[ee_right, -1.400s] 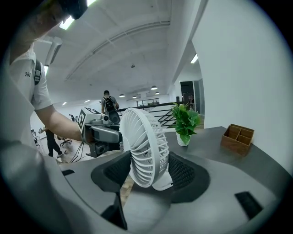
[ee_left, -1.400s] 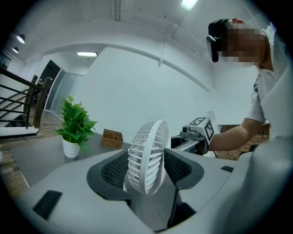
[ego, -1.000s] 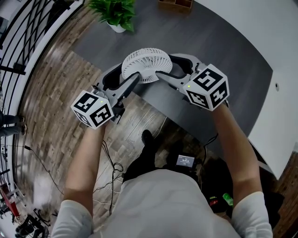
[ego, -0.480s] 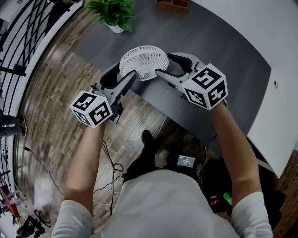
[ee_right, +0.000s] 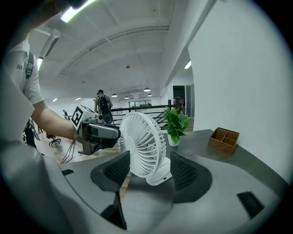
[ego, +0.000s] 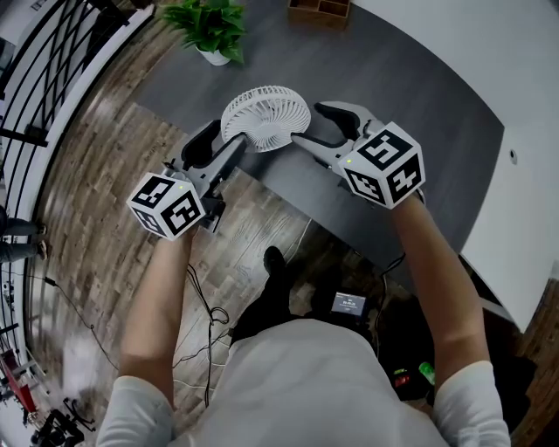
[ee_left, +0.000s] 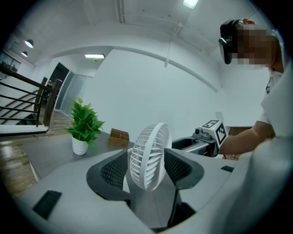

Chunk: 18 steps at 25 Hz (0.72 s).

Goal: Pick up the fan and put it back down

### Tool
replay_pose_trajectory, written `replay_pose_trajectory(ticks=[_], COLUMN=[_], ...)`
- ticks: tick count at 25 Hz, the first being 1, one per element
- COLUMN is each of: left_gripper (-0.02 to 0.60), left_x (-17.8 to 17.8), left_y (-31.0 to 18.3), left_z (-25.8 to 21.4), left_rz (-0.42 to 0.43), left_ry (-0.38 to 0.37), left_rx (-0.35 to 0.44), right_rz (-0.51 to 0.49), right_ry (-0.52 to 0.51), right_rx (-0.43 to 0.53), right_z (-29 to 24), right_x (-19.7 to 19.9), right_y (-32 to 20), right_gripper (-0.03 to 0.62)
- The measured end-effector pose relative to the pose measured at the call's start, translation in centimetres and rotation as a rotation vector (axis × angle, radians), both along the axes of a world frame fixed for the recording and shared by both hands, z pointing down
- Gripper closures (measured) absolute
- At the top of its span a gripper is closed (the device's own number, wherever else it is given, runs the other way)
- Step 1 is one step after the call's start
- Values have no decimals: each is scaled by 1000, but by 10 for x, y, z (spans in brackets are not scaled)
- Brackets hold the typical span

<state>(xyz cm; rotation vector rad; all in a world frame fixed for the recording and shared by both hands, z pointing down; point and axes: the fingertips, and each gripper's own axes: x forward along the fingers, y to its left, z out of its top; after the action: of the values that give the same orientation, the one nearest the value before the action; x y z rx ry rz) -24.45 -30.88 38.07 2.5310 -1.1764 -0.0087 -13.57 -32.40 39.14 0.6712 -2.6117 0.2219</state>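
Fan [ego: 266, 116] stands upright on dark table [ego: 410, 79], near its edge. Left gripper [ego: 225, 140] and right gripper [ego: 310, 124] are both spread and flank the fan head, pads not pressing. Best approach, likely: close evenly, squeeze the grille lightly, lift straight.

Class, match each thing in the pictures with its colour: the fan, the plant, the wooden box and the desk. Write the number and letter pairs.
Column one:
1 fan
2 plant
3 wooden box
4 desk

Column two:
A dark grey
B green, in a white pot
C white all over
D brown, with compartments

Pairs: 1-C, 2-B, 3-D, 4-A
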Motion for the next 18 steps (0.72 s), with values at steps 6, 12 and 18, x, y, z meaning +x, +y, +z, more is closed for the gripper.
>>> replay_pose_trajectory(ticks=[6, 12, 18], left_gripper=[327, 328, 328], left_x=[-6, -12, -17], left_y=[3, 14, 30], left_z=[-3, -12, -30], left_rz=[-14, -42, -65], left_ry=[-11, -10, 0], left_rx=[7, 26, 49], right_rz=[12, 39, 82], right_ry=[4, -11, -14], right_rx=[2, 8, 7], right_z=[-3, -9, -16], right_x=[5, 11, 21], right_y=[2, 6, 8], right_gripper=[336, 338, 338])
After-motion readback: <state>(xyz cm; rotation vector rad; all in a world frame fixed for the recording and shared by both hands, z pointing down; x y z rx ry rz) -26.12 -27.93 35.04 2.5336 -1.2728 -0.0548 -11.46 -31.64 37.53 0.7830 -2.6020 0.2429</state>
